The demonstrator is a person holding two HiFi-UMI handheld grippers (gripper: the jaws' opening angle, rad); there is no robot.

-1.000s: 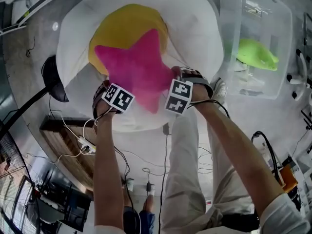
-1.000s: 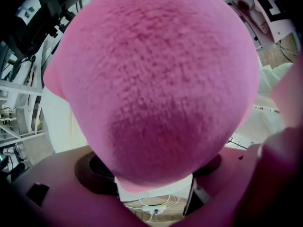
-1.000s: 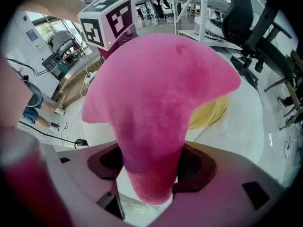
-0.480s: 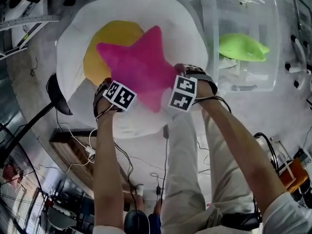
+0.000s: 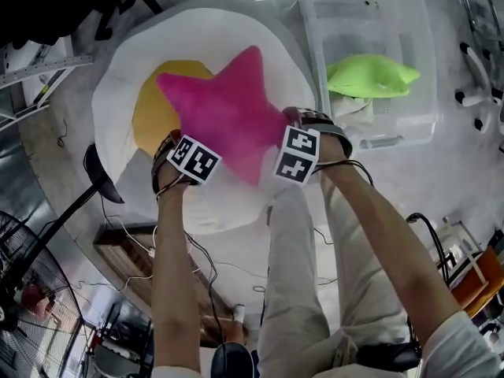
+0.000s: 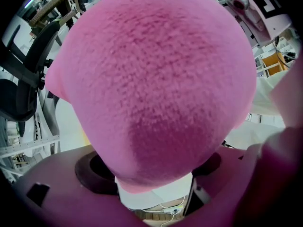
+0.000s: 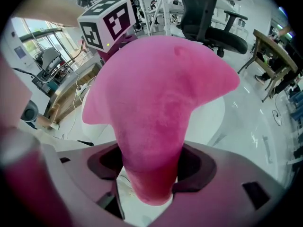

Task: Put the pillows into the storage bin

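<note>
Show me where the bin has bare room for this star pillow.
Crowded: near end of the storage bin, green pillow and something white. Free: its far end, between the far wall and the green pillow; aim the pink star pillow there.

pink star pillow (image 5: 224, 113), yellow pillow (image 5: 151, 118), green pillow (image 5: 370, 75)

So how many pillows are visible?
3: a pink star pillow held above the white cushion, a yellow pillow lying on it, a green pillow in the clear bin. Others may be hidden.

star pillow (image 5: 228, 113) above beanbag (image 5: 114, 101) | bin (image 5: 391, 141) right | second pillow (image 5: 368, 75) inside
</note>
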